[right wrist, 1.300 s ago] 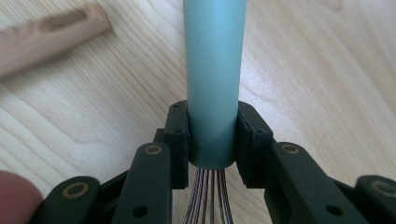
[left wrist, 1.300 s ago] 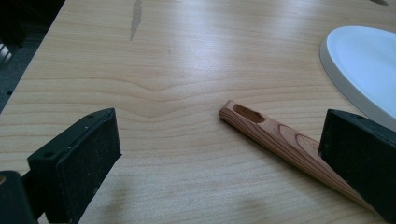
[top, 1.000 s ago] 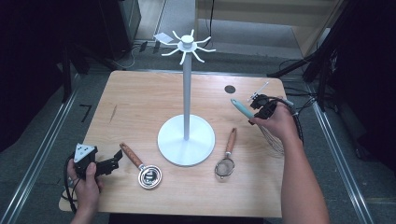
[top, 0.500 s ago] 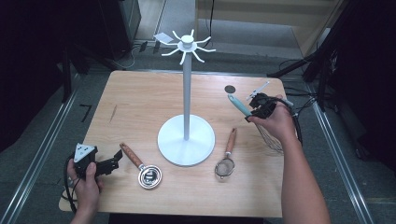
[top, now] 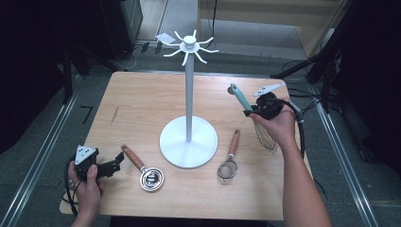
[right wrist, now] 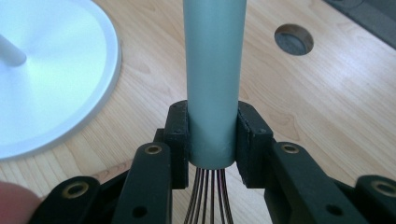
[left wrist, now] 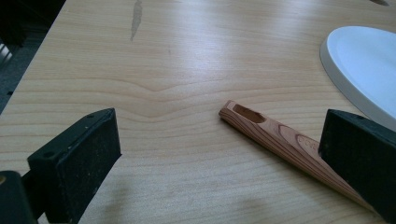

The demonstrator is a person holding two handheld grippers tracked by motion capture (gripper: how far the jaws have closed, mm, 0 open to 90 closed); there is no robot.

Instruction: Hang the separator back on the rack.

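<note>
A whisk (top: 247,109) with a teal handle (right wrist: 214,79) and wire loops (top: 265,136) is lifted off the table at the right. My right gripper (top: 249,112) is shut on the handle's lower end, both pads pressed against it (right wrist: 212,140). A white hook stand (top: 188,100) rises from its round base (top: 188,142) at the table's middle. At the front left, my left gripper (top: 117,160) rests low, open, with nothing between its jaws (left wrist: 219,154). The wooden handle (left wrist: 280,140) of a measuring cup (top: 145,171) lies just beyond its tips.
A small strainer (top: 229,160) with a wooden handle lies right of the stand's base. A round hole (right wrist: 293,39) is cut in the wooden tabletop (top: 142,104) near the far right. Metal rails run along both sides of the table.
My right gripper has lifted the whisk a little higher, its handle tip now further up and left. The left gripper has stayed in place.
</note>
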